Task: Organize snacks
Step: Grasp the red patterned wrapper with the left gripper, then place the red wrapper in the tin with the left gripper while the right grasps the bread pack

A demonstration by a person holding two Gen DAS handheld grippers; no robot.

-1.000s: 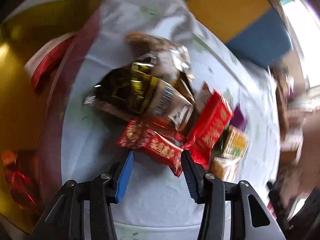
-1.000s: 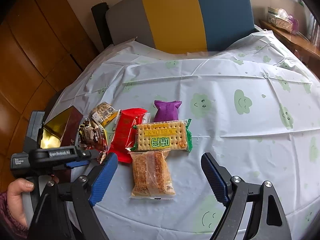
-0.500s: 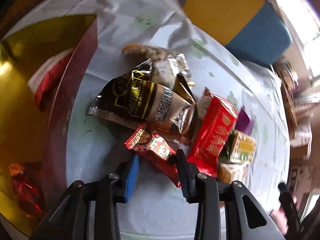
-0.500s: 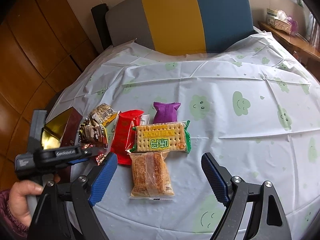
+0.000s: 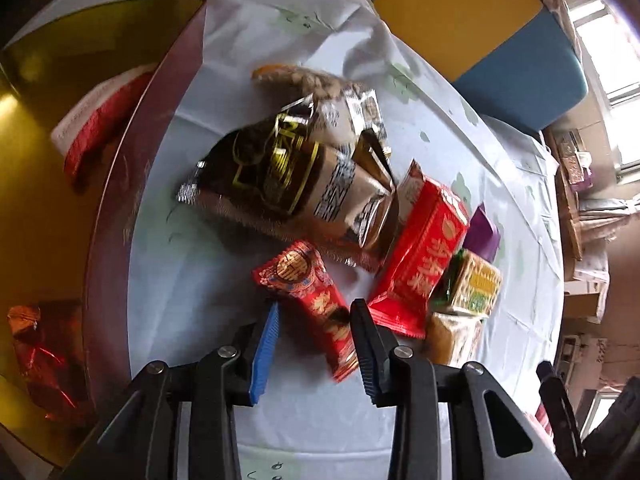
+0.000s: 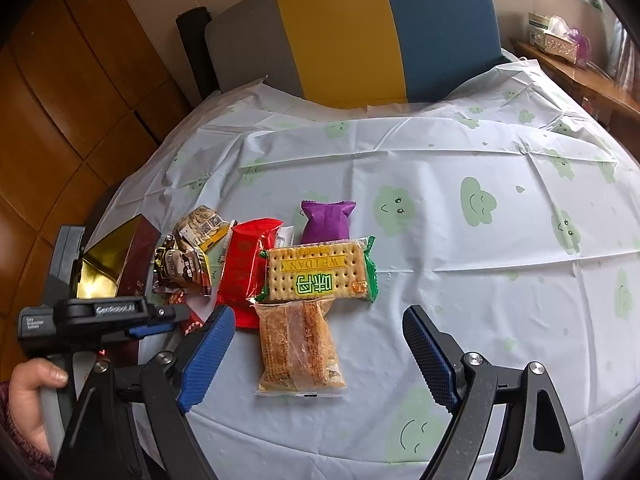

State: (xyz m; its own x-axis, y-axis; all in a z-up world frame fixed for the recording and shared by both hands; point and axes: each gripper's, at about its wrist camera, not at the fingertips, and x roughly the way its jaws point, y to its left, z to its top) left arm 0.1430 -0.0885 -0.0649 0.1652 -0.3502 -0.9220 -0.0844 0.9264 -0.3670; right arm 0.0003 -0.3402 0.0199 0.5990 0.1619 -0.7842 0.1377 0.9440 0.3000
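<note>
My left gripper [image 5: 316, 332] is closed around a small red patterned snack packet [image 5: 310, 296] on the tablecloth, its pads against both sides. Beyond it lie a brown-and-gold snack bag [image 5: 288, 176], a red snack pack [image 5: 424, 256], a purple packet [image 5: 484, 232] and a cracker pack [image 5: 476, 284]. A dark red box with a gold lining [image 5: 52, 208] lies to the left with several snacks inside. My right gripper [image 6: 316, 344] is open and empty, hovering over a clear-wrapped pastry [image 6: 298, 344] below the cracker pack [image 6: 316, 272]. The left gripper's body [image 6: 96, 316] shows at left there.
The table is covered by a white cloth with green smiley clouds [image 6: 480, 200]. A grey, yellow and blue chair back [image 6: 360, 32] stands behind it. A wooden wall [image 6: 60, 100] is at left, a shelf with tissue boxes [image 6: 552, 32] at right.
My left gripper has moved forward over the small red packet and narrowed from open to gripping it. The right gripper has stayed still and open.
</note>
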